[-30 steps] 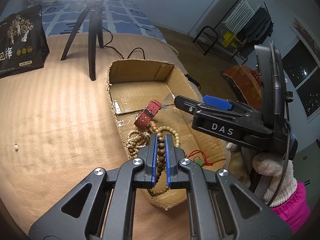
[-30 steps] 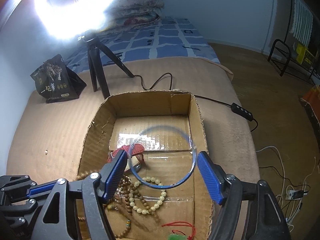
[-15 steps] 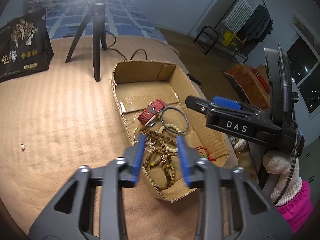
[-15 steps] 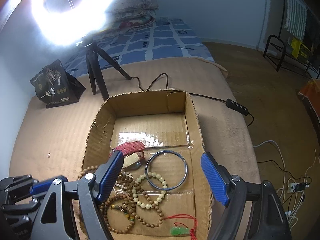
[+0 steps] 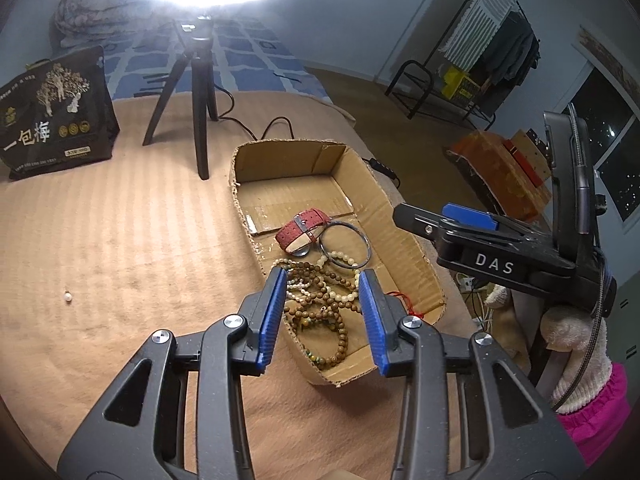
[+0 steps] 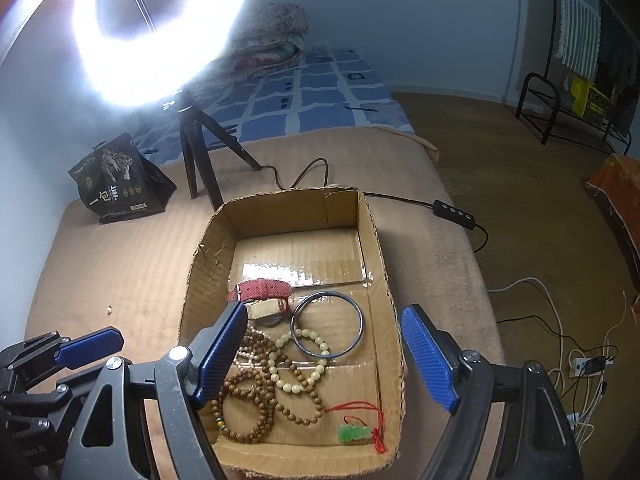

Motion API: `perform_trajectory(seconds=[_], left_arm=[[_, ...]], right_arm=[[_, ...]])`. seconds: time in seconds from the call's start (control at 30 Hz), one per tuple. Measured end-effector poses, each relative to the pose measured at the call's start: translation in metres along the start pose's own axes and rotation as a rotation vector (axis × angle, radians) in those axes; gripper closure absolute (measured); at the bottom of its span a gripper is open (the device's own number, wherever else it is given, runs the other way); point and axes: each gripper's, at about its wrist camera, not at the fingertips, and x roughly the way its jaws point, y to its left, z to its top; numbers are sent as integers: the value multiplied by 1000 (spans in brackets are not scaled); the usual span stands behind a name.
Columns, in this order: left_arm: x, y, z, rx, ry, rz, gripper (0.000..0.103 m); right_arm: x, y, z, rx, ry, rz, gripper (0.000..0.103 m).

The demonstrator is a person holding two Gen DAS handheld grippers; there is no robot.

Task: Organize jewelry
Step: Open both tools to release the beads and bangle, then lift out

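Observation:
An open cardboard box (image 6: 378, 240) (image 5: 360, 172) sits on the tan bed cover. Inside lie a red watch strap (image 6: 262, 289) (image 5: 304, 226), a dark bangle (image 6: 327, 324) (image 5: 345, 245), pale bead bracelets (image 6: 296, 372), brown wooden bead strings (image 6: 256, 412) (image 5: 320, 312) and a green pendant on red cord (image 6: 354, 433). My left gripper (image 5: 323, 314) is open and empty above the box's near end. My right gripper (image 6: 326, 354) is open and empty above the box; it shows at the right of the left wrist view (image 5: 472, 224).
A small white bead (image 5: 68, 297) (image 6: 108, 310) lies on the cover left of the box. A black tripod (image 5: 198, 92) with a ring light, a black snack bag (image 5: 52, 112), a cable with inline switch (image 6: 454, 212) and floor wires (image 6: 580, 360) surround the box.
My left gripper opened and let the wooden beads drop into the box, then drew back. My right gripper released the bangle, which now lies in the box, and rose.

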Motion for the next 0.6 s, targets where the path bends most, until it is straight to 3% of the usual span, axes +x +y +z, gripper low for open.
perform_trajectory(seconds=[0.27,0.6], left_arm=[[-26,9,-4,28,-32,45,66],[-62,55,-18,20,-69,143,66]], right_arm=[[-21,15,-8,-14,-17,8,21],[-45,54,-28,-56,-36,50,16]])
